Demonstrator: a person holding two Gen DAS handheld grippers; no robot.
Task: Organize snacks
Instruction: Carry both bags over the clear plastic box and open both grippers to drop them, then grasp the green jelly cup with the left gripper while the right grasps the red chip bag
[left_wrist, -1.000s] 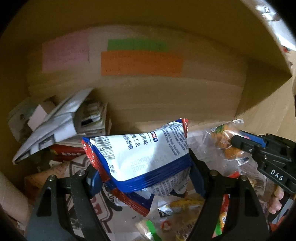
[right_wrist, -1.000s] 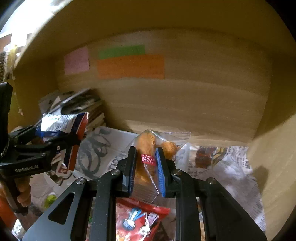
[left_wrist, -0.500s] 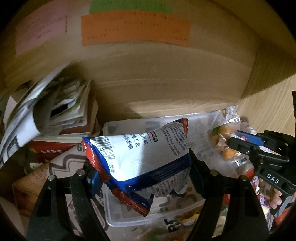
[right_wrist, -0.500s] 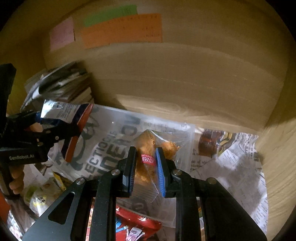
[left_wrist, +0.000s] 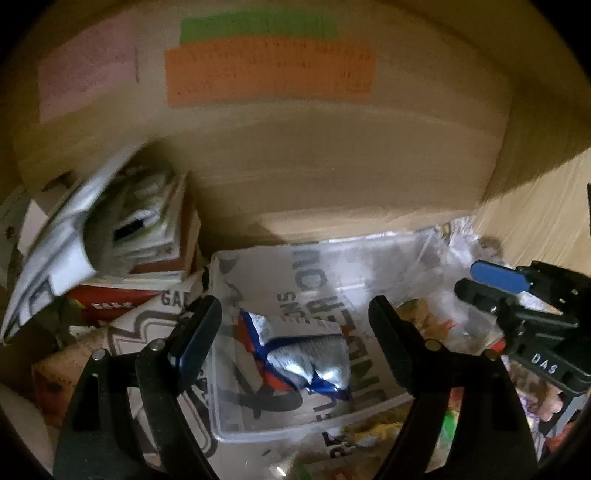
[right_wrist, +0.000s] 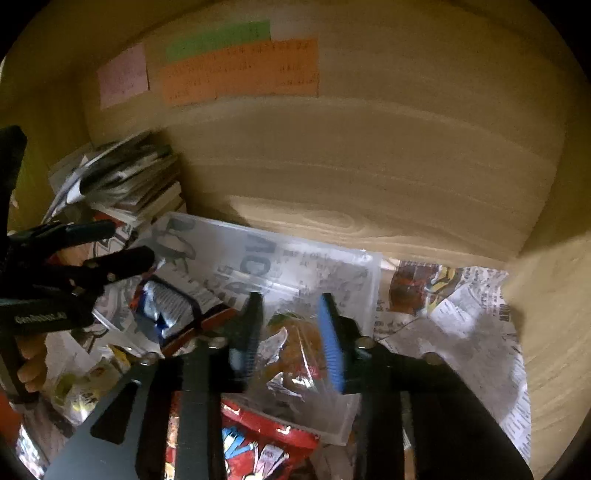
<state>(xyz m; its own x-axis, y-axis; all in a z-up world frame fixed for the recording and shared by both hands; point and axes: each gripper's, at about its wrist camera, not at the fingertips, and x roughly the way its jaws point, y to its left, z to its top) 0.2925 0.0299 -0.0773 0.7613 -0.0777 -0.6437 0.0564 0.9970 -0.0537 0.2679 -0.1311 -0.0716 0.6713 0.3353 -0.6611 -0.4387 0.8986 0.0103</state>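
Observation:
A clear plastic bin (left_wrist: 421, 240) stands on newspaper inside a wooden cabinet. A blue, white and red snack packet (left_wrist: 303, 356) lies loose in the bin; it also shows in the right wrist view (right_wrist: 170, 306). My left gripper (left_wrist: 295, 328) is open above that packet, not touching it. A clear bag of orange snacks (right_wrist: 295, 347) lies in the bin's right part. My right gripper (right_wrist: 290, 332) is open, its fingers either side of the bag. The right gripper also shows in the left wrist view (left_wrist: 491, 284).
A stack of books and papers (left_wrist: 122, 236) leans at the back left. Newspaper (right_wrist: 461, 314) lines the cabinet floor. A red snack bag (right_wrist: 258, 443) and other loose snacks (right_wrist: 81, 384) lie in front of the bin. Coloured notes (left_wrist: 269, 70) hang on the back wall.
Both grippers have opened. The blue and white packet dropped from the left gripper into the bin, and the orange snack bag slipped from the right gripper into the bin.

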